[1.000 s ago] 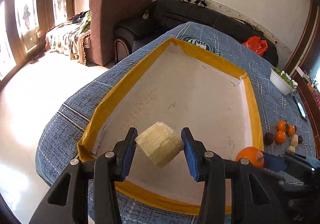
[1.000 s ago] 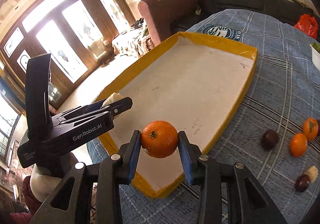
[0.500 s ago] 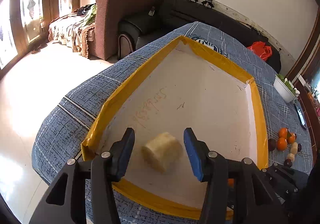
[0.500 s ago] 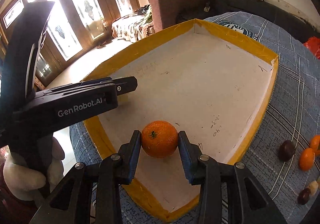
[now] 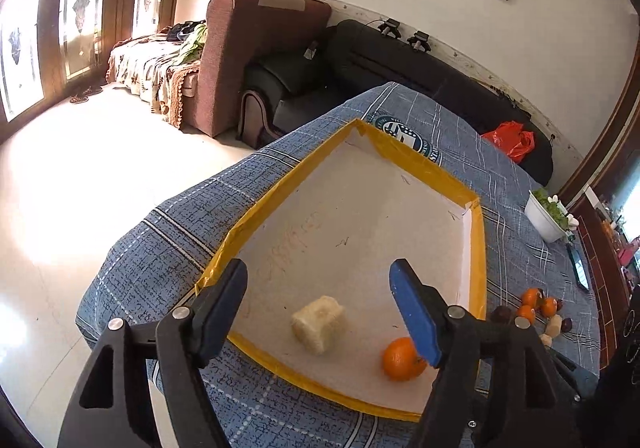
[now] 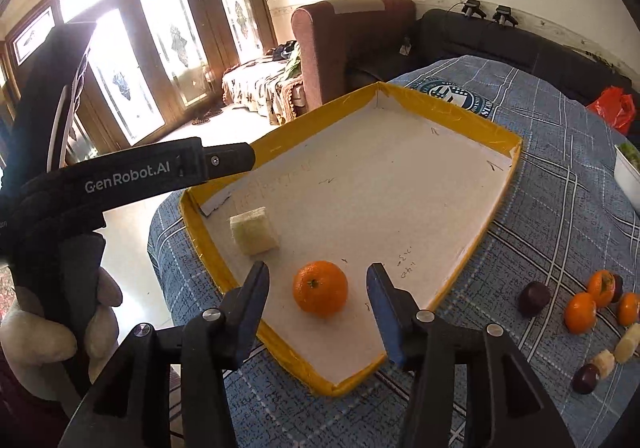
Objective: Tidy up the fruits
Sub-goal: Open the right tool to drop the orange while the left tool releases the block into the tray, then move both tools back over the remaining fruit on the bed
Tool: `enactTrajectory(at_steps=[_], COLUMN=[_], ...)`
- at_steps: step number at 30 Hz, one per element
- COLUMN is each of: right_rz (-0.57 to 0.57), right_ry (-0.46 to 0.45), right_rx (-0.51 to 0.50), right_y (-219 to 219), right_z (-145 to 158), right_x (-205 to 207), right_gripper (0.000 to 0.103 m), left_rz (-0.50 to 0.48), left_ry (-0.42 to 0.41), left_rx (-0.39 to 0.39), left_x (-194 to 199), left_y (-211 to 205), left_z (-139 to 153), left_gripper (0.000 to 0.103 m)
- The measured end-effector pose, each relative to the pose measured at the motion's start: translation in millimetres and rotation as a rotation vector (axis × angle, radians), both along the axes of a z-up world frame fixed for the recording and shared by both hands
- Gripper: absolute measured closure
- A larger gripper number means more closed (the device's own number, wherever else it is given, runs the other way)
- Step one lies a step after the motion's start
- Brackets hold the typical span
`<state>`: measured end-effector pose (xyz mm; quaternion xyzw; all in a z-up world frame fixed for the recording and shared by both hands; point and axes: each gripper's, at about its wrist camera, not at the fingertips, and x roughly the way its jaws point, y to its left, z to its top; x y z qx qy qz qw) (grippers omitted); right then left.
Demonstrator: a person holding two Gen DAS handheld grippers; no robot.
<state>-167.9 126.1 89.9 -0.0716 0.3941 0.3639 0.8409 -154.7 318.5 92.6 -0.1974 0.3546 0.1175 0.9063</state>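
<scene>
A shallow white tray with a yellow rim [image 5: 256,213] [image 6: 500,127] lies on the blue checked tablecloth. A pale banana chunk [image 5: 319,324] [image 6: 254,232] rests on the tray floor near its front corner. My left gripper [image 5: 318,268] hangs above the chunk; its jaws are opening and do not touch it. An orange [image 6: 320,288] [image 5: 401,359] sits on the tray beside the chunk. My right gripper [image 6: 317,272] straddles the orange, jaws opening, with gaps on both sides. One of the left gripper's fingers [image 6: 224,159] crosses the right wrist view at the left.
Several loose fruits lie on the cloth right of the tray: oranges [image 6: 580,312], dark plums [image 6: 534,298], banana pieces [image 6: 604,364]. A white bowl of greens [image 5: 548,217] and a phone [image 5: 579,266] lie farther right. A gloved hand [image 6: 48,332] holds the left gripper. The table edge drops off on the left.
Both grippers let go: the banana chunk and the orange dropped from the jaws onto the tray floor. Both pairs of jaws spread wider, and the left gripper rose.
</scene>
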Motion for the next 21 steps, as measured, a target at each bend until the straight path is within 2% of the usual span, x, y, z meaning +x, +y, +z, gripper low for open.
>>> enactTrajectory(at_steps=[5,11,16,21], right_rz=[-0.059,-0.17,-0.316,-0.523], right_ry=[0.001,0.043,0.071,0.097], right_rx=[0.041,0.096,0.128,0.174], right_y=[-35,-93,-170,-264], right_z=[6,-1,-9,-14], right_x=[-9,-9,-5,5], right_gripper=[0.043,0.042,0.042,0.042], left_rz=[-0.032,-0.096,-0.169,-0.258], left_ry=[-0.017,-0.029,-0.046,-0.037], left_rx=[-0.006,0.015,0.047,0.061], left_x=[-8,-10,-8,5], left_y=[-16,-47,-77,-111], left_z=[10,20,28,22], left_gripper=[0.028,0.026,0.022,0.022])
